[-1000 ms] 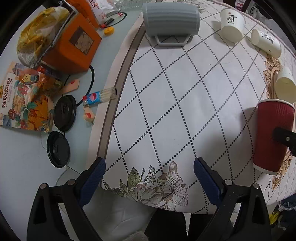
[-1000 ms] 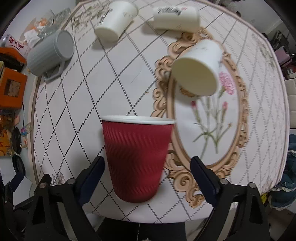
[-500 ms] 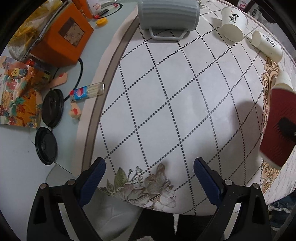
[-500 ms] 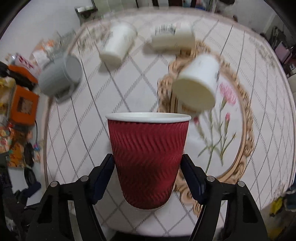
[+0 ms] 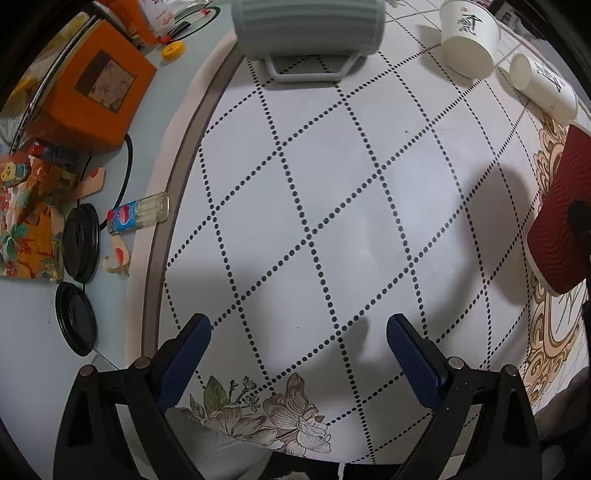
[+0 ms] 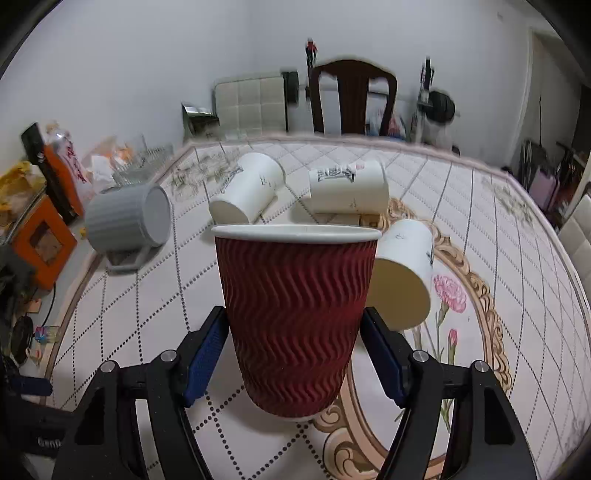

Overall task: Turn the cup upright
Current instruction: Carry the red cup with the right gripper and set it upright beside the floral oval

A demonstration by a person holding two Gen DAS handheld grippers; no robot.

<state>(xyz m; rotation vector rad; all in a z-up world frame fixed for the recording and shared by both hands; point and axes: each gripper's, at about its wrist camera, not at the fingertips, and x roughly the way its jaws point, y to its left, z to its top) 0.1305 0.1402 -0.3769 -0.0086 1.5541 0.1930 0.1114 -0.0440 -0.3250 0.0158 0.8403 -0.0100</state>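
Observation:
My right gripper [image 6: 295, 354] is shut on a red ribbed paper cup [image 6: 295, 306], rim up, held above the tablecloth [image 6: 147, 295]. The same red cup [image 5: 554, 218] shows tilted at the right edge of the left wrist view. My left gripper [image 5: 297, 354] is open and empty over the tablecloth's front part [image 5: 332, 184]. Three white paper cups lie on their sides behind the red cup: one far left [image 6: 247, 192], one far middle [image 6: 349, 186], one close right [image 6: 404, 273].
A grey ribbed mug [image 5: 306, 33] lies on its side at the back, also in the right wrist view [image 6: 125, 221]. Left of the cloth are an orange box [image 5: 88, 88], two black lids [image 5: 79, 240], a small tube [image 5: 138, 214] and a cable. A chair [image 6: 351, 96] stands behind the table.
My right gripper closed on the red cup, lifted it and tilted up so the view now looks across the table. My left gripper moved forward over the cloth.

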